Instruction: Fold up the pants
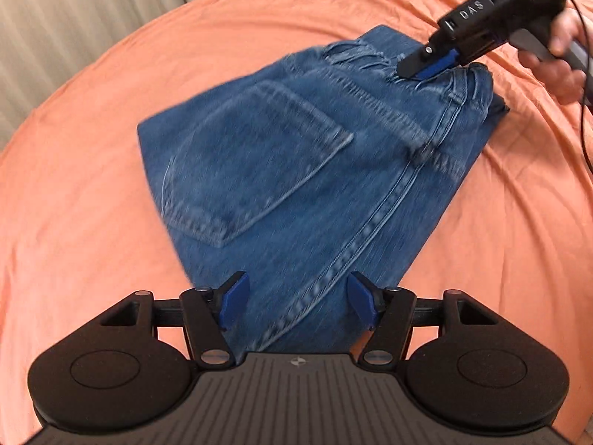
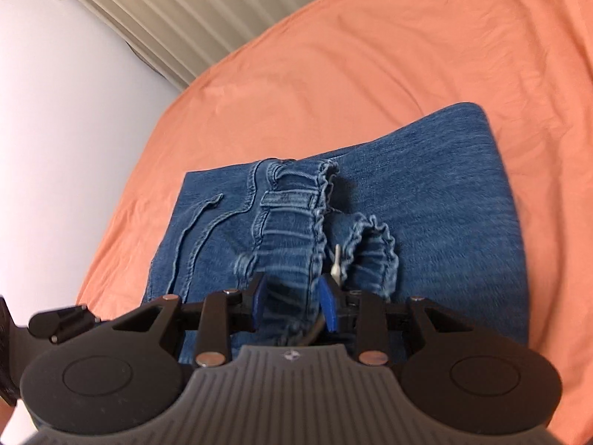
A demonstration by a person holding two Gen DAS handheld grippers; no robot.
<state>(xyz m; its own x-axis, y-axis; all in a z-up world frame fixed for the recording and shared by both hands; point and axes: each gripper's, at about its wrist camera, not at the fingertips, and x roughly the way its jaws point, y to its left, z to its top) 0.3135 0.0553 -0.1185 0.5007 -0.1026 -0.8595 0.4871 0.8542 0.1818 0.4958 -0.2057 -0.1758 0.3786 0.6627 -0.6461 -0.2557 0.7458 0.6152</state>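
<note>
Blue jeans (image 1: 296,170) lie folded on the orange bed sheet (image 1: 92,185), back pocket up. My left gripper (image 1: 296,298) is open, its blue pads either side of the near end of the jeans, with denim between them. My right gripper (image 1: 426,65) is at the far end, on the waistband. In the right wrist view the right gripper (image 2: 292,304) has its blue pads closed around the gathered elastic waistband (image 2: 289,230) of the jeans (image 2: 426,222). A small white tag (image 2: 336,259) sticks up beside it.
The orange sheet (image 2: 370,55) covers the bed all around the jeans. Beige pleated curtains (image 1: 74,11) hang behind the bed. A white wall (image 2: 55,129) is at the left of the right wrist view. A hand (image 1: 563,63) holds the right gripper.
</note>
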